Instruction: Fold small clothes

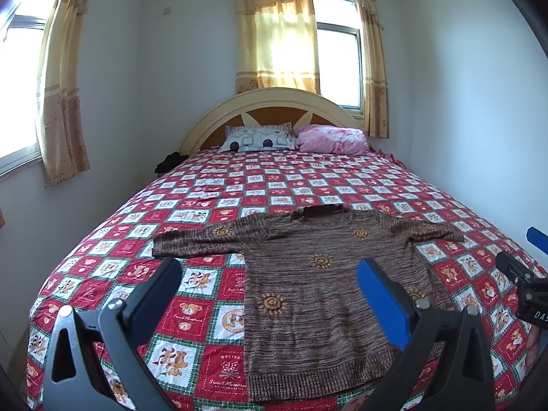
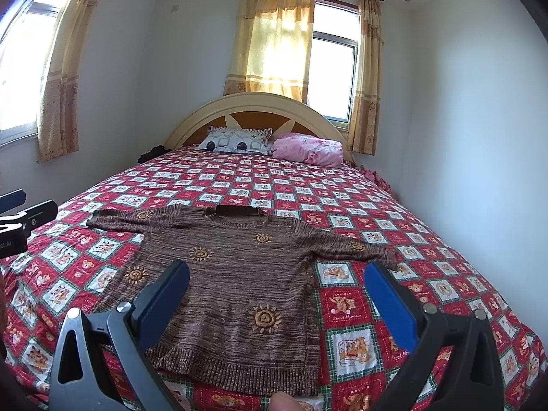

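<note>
Both tongs stand wide and hold nothing: the left gripper (image 1: 267, 274) hangs above the sweater's left half and the bedspread beside it, the right gripper (image 2: 277, 277) above the sweater's right half. Each shows dark fingers with blue pads (image 1: 383, 294). The sweater (image 1: 318, 291) is a brown marled knit with a round ribbed collar, a ribbed hem and yellow sun motifs on the chest and sleeves. It lies flat, front up, on the near part of the bed, hem toward the cameras, both sleeves spread sideways. Under it the bedspread (image 1: 212, 294) is a check of red and white squares with bear prints. At the far end, a patterned pillow (image 1: 257, 138) and a pink pillow (image 1: 330, 138) rest side by side against the arched headboard (image 1: 274, 97). Behind it, yellow curtains (image 1: 275, 34) hang at the window. A fingertip (image 2: 282, 404) shows at the bottom edge of the right view.
</note>
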### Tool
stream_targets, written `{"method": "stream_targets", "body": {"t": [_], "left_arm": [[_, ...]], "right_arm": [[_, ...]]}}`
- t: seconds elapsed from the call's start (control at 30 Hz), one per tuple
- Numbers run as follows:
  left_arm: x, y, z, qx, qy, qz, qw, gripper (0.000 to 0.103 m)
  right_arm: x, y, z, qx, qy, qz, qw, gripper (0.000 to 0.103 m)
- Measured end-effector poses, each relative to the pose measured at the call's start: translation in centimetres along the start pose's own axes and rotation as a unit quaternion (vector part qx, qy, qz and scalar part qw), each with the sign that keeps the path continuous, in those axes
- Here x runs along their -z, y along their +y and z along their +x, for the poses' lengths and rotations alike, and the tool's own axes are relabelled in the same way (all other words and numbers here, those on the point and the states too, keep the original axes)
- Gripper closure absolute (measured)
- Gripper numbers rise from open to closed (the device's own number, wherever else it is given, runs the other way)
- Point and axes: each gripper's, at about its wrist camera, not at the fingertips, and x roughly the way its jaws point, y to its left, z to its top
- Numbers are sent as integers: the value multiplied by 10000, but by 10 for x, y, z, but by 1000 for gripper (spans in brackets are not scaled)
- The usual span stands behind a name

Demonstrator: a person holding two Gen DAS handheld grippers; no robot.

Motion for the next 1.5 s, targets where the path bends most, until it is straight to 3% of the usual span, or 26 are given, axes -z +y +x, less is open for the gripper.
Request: {"method": "stream_targets", "body": {"t": [1.5], "left_arm": [[12,1,12,3,110,-5,9999,0]], "right_arm": [[12,-1,16,15,167,5,9999,1]]}}
